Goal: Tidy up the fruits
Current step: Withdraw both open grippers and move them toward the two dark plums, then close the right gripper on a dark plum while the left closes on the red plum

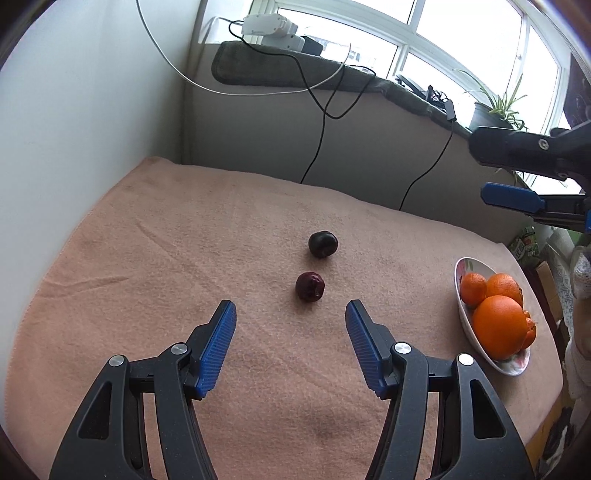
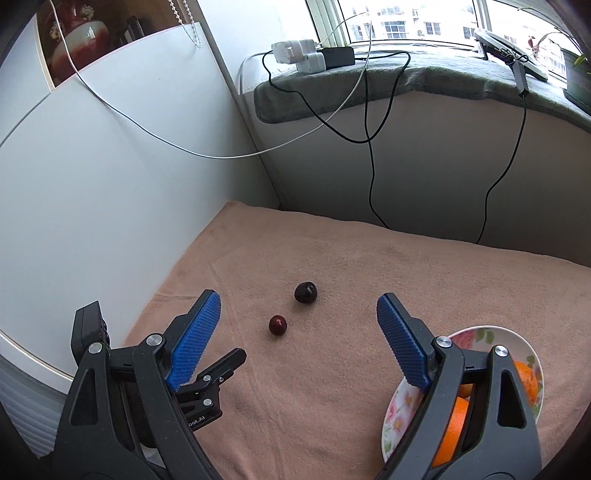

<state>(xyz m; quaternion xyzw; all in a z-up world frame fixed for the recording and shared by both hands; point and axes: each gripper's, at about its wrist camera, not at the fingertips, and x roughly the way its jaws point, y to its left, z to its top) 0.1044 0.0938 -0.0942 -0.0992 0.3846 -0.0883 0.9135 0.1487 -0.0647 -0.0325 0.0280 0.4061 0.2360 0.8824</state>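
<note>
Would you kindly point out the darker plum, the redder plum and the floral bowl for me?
Darker plum (image 1: 323, 244), left wrist view, middle of its skin.
Redder plum (image 1: 310, 286), left wrist view, middle of its top.
Floral bowl (image 2: 397, 406), right wrist view, bare inner wall at its left.

Bright window (image 1: 369, 29) daylight, sharp, fisheye-curved edges

Two small dark fruits lie near each other, not touching, on the pink cloth around mid-frame: a near-black plum (image 1: 323, 244) farther back and a dark red plum (image 1: 310, 286) nearer. At the right edge a tilted white floral bowl (image 1: 466, 317) holds a heap of oranges (image 1: 500, 326).
</note>
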